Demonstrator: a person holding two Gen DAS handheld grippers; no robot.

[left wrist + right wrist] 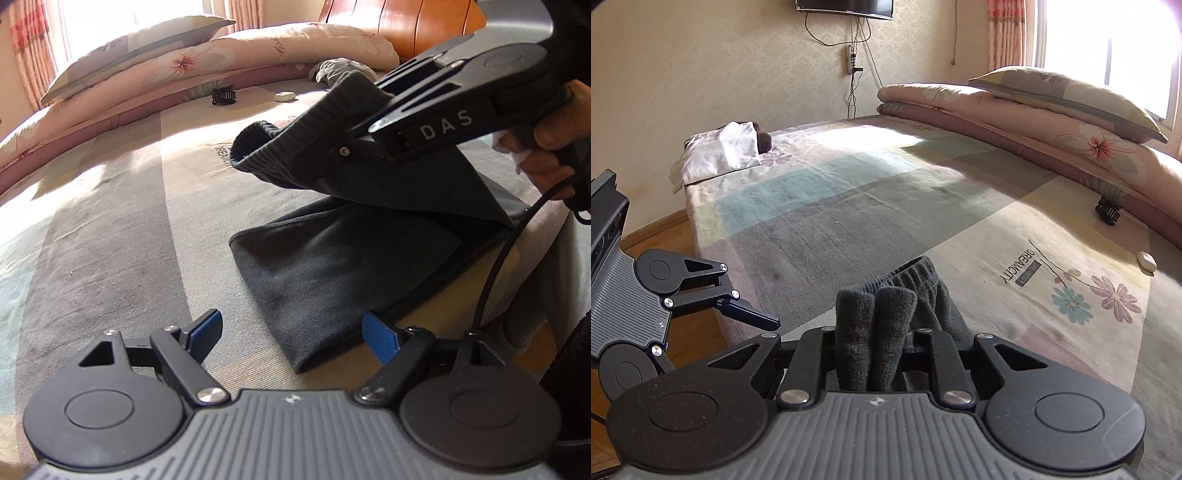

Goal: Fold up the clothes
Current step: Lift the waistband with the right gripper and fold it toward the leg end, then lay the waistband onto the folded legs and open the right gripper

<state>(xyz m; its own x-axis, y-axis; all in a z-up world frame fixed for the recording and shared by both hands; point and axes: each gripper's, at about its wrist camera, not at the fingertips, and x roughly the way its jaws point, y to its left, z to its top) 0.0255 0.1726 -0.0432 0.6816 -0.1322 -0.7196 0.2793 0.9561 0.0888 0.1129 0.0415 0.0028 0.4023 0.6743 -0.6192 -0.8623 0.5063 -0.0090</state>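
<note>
A dark grey garment (332, 266) with a ribbed cuff lies partly folded on the bed near its right edge. My right gripper (373, 107) is shut on the ribbed end (295, 144) and holds it lifted above the flat lower layer. In the right wrist view the bunched ribbed cloth (875, 332) stands clamped between the right gripper (875, 354) fingers. My left gripper (291, 332) stands open just above the near end of the garment, blue pads (380, 339) apart with nothing pressed between them. It shows at the left edge of the right wrist view as the left gripper (753, 317).
Folded pink floral quilts (207, 74) and a pillow (1071, 96) line the far side of the bed. A black hair clip (223, 95) and a small white object (284, 96) lie near them. A grey bundle (340, 70) sits by the wooden headboard (406, 26). White cloth (720, 155) lies at the far corner.
</note>
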